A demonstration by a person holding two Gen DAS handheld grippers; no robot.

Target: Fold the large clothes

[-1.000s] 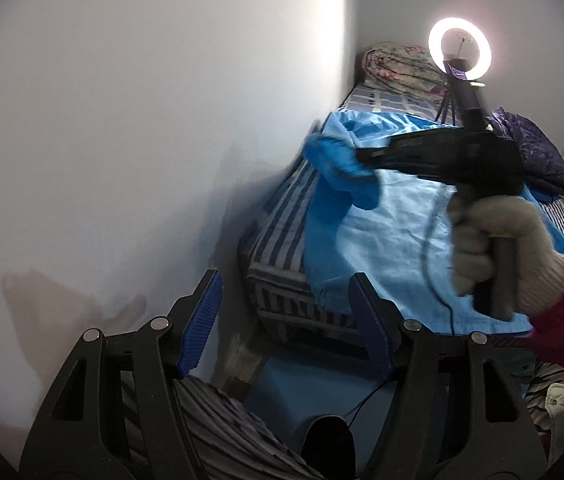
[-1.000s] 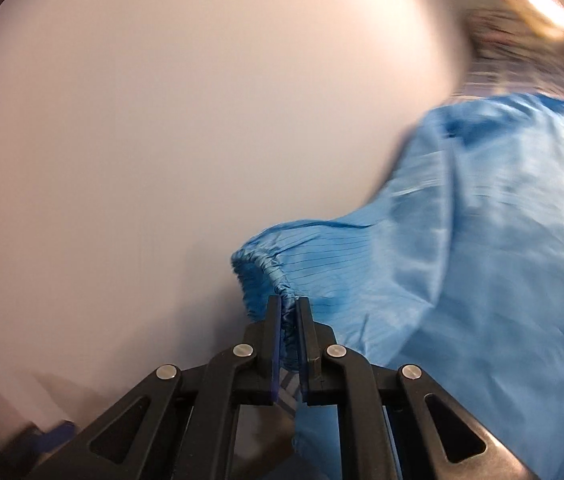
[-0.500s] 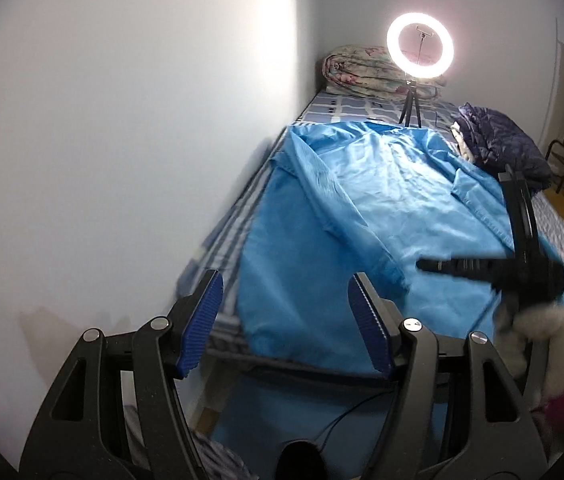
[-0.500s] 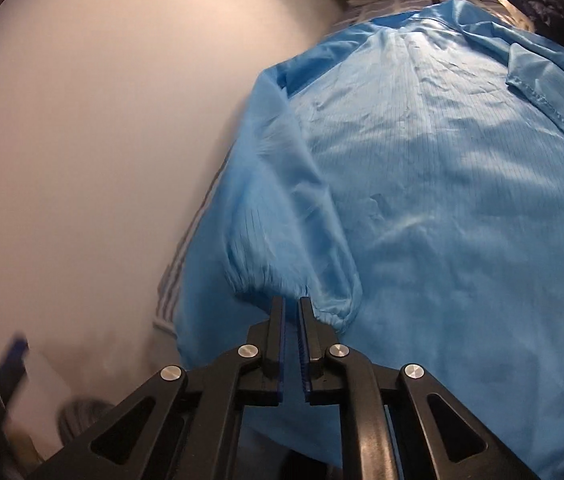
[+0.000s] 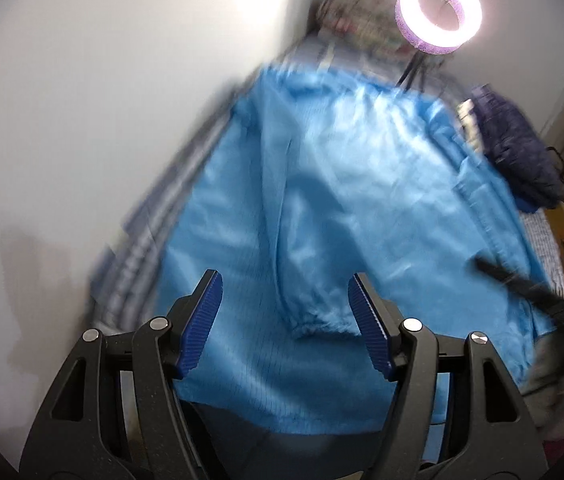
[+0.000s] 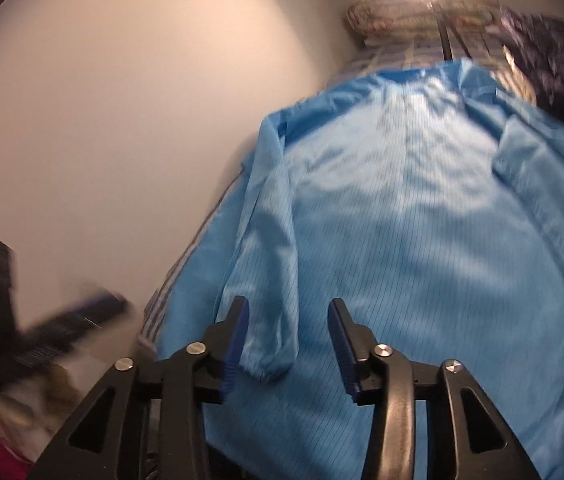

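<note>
A large blue garment point(image 6: 422, 240) lies spread across the bed point(image 5: 150, 236), filling the centre of both views. Its sleeve point(image 6: 266, 264) is folded down over the body, the gathered cuff point(image 6: 268, 368) low in the frame. The right tongs point(image 6: 288, 340) are opening, pads clear of the cuff between them. The left tongs point(image 5: 286, 320) stand released above the cloth. A ring light point(image 5: 440, 16) glows at upper right.

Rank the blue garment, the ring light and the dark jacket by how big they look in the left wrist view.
1. Blue garment, by far the largest.
2. Dark jacket.
3. Ring light. It stands farther back, so its true size against the jacket is unsure.
</note>
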